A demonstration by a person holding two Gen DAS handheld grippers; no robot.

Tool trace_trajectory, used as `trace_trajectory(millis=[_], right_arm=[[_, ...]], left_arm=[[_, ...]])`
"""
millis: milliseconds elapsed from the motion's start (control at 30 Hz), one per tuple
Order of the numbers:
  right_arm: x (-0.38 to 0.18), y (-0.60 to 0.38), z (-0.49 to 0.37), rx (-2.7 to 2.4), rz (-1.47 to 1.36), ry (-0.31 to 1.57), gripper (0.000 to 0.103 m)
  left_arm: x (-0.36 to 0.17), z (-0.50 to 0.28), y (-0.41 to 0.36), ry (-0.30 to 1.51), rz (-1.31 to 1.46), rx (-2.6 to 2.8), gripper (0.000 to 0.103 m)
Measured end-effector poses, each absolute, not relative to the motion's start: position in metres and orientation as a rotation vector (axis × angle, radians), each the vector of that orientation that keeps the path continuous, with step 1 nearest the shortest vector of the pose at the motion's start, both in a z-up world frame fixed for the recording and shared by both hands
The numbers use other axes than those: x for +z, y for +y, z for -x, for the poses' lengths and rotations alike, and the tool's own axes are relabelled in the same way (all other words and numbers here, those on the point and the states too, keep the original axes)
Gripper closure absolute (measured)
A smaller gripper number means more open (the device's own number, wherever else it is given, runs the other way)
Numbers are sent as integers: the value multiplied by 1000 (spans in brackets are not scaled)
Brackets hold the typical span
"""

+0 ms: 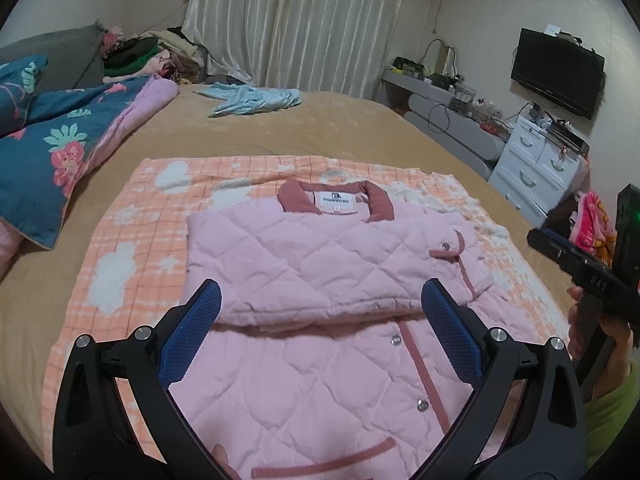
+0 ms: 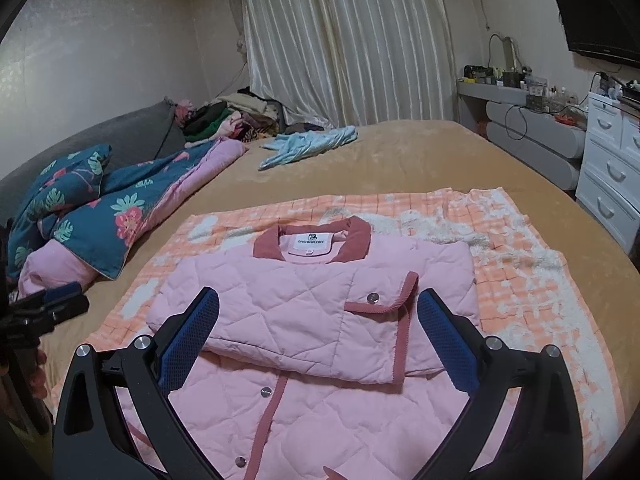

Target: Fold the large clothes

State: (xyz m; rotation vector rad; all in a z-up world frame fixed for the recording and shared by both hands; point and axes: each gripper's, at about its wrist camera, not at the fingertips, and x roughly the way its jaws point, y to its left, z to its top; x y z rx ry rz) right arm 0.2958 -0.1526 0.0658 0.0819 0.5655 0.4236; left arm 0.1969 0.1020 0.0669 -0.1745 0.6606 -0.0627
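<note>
A pink quilted jacket (image 1: 320, 280) with a dark pink collar lies on an orange checked blanket (image 1: 132, 240) on the bed, both sleeves folded across its chest. It also shows in the right wrist view (image 2: 312, 320). My left gripper (image 1: 320, 300) is open and empty, hovering over the jacket's lower half. My right gripper (image 2: 318, 308) is open and empty, over the same area. The right gripper also shows at the right edge of the left wrist view (image 1: 560, 252). The left gripper shows at the left edge of the right wrist view (image 2: 60, 304).
A teal floral quilt (image 1: 60, 136) lies at the bed's left side. A light blue garment (image 1: 256, 100) lies at the far end of the bed (image 1: 320, 132). A clothes pile (image 2: 232, 120) sits by the curtains. White drawers (image 1: 536, 168) stand to the right.
</note>
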Motion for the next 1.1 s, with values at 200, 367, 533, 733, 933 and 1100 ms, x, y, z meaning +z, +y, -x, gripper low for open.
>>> trace_trajectory(millis=[200, 367, 533, 733, 933, 1100], right_arm=[[69, -163, -281, 411, -106, 564, 4], [73, -163, -268, 414, -100, 564, 4], [75, -166, -249, 406, -96, 575, 4], [86, -180, -228, 391, -90, 571, 4], [97, -190, -211, 379, -87, 568, 4], [106, -197, -199, 368, -79, 557, 4]], left_arm=[[66, -177, 102, 662, 194, -53, 9], [68, -158, 101, 662, 196, -43, 9], [70, -146, 101, 662, 195, -38, 9], [80, -129, 101, 642, 196, -43, 9], [90, -113, 98, 628, 194, -44, 9], [98, -102, 94, 617, 192, -51, 9]])
